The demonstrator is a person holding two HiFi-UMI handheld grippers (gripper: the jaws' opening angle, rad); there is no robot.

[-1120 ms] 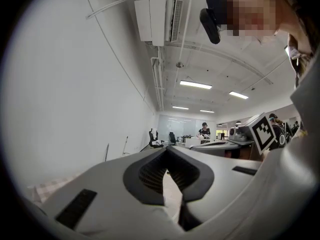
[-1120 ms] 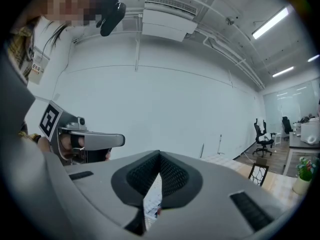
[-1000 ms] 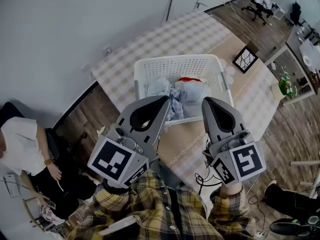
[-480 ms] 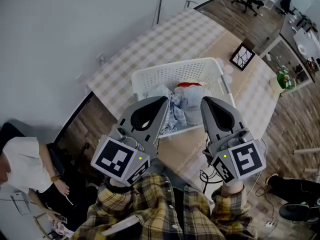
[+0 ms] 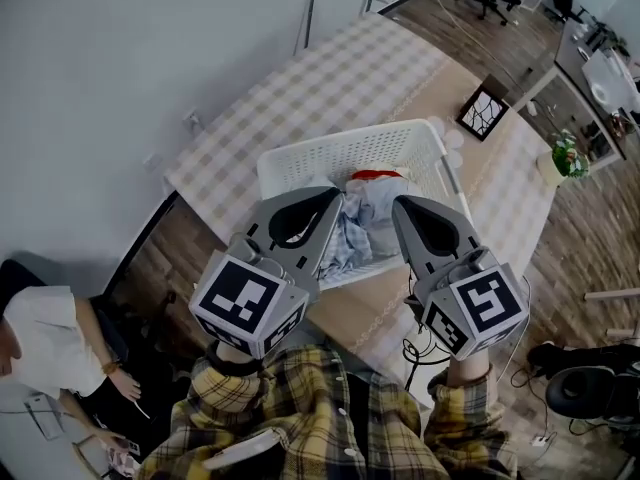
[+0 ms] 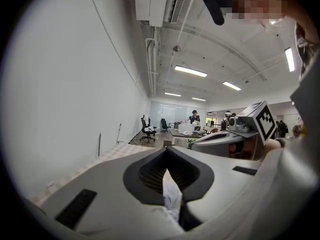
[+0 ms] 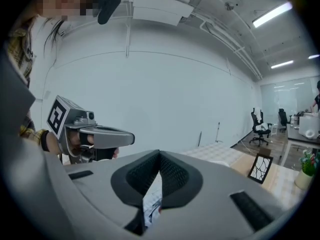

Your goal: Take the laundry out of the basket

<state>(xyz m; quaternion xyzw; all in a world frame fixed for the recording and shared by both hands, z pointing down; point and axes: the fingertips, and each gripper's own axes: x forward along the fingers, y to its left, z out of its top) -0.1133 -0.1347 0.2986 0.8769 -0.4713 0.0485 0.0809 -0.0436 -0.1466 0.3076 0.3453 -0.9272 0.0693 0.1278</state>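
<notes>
A white slatted laundry basket (image 5: 335, 140) stands on the table in the head view. In it lie pale blue and white clothes (image 5: 372, 200) with a red piece (image 5: 377, 175) at the back. My left gripper (image 5: 334, 194) hangs above the basket's near left side, jaws shut and empty. Over the near right side my right gripper (image 5: 398, 207) is shut too, holding nothing. In the left gripper view the left gripper (image 6: 166, 149) has its tips together, with pale cloth (image 6: 172, 196) showing below them. The right gripper (image 7: 159, 153) likewise meets at its tips in the right gripper view.
The table (image 5: 330, 78) wears a checked cloth with a tan runner. A framed picture (image 5: 481, 114) and a small plant (image 5: 566, 155) stand to the right. A seated person (image 5: 45, 328) is at the lower left. Cables (image 5: 415, 353) lie on the wooden floor.
Both grippers have moved forward and a little lower, toward the basket's near rim. Their jaws stay shut. The laundry has not moved.
</notes>
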